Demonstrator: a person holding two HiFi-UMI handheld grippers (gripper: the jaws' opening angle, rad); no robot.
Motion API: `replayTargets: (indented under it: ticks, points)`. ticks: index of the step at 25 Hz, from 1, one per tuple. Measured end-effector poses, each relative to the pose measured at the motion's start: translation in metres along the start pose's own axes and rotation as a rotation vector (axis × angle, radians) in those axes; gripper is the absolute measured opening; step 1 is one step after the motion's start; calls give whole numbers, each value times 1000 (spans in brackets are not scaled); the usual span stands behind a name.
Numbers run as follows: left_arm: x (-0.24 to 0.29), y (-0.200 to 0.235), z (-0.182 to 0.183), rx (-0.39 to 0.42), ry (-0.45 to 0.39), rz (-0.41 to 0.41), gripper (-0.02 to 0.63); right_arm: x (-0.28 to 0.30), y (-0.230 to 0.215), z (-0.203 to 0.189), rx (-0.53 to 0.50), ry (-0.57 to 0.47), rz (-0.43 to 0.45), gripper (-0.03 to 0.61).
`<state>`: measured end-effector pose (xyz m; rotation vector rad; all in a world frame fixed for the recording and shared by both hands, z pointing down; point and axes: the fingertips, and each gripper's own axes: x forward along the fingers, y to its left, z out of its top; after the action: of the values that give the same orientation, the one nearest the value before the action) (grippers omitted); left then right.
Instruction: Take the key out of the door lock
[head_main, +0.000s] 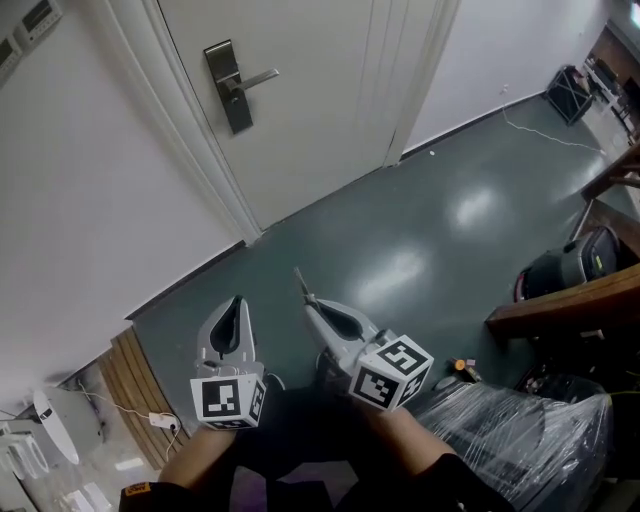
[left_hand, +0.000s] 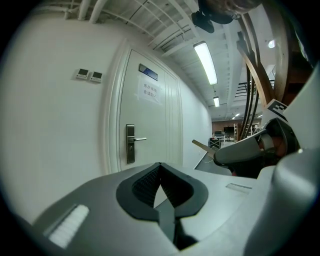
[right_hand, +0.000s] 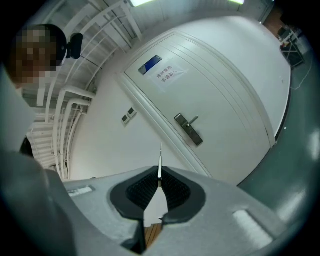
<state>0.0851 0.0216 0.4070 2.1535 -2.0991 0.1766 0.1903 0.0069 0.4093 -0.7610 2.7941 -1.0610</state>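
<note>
The person stands well back from the panelled white door (head_main: 320, 90), on a smooth, dark grey-green floor (head_main: 430, 230) that throws back pale patches of the ceiling lights. The dark metal lock plate with its lever handle (head_main: 232, 85) sits on the door's left side, with no key in it that I can make out. A printed paper notice (left_hand: 151, 92) is stuck higher up on the door, and two small wall control panels (left_hand: 89, 75) hang on the plain white wall (head_main: 90, 200) beside the frame.

The right gripper (head_main: 308, 303) is nearly closed, its ribbed dark pads pinching the thin silver metal key (right_hand: 159, 162), whose blade pokes out past the tips towards the door, far from the lock. The left gripper (head_main: 236, 303) is held just beside it, jaws together at the tip with nothing between them.

Off to the right are a brown wooden beam (head_main: 570, 300), a bulky thing wrapped in clear plastic film (head_main: 520, 430) and a black rounded machine (head_main: 565, 265). At the lower left, a slatted wooden panel (head_main: 130, 390) meets the wall.
</note>
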Motion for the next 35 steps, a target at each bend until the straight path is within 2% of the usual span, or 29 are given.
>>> replayTargets:
  ticks: [10, 16, 21, 26, 35]
  points:
    - [-71, 55, -11, -56, -35, -8, 18, 18, 70, -55, -71, 32, -80, 15]
    - [-87, 79, -29, -72, -35, -32, 18, 28, 90, -82, -82, 49, -121, 15]
    - [-85, 75, -23, -65, -43, -22, 18, 22, 89, -82, -97, 51, -115, 15]
    - [-79, 64, -24, -61, -34, -20, 18, 20, 81, -74, -158, 35, -113, 14]
    - [-74, 56, -19, -56, -44, 0, 18, 16, 73, -68, -181, 28, -104, 14]
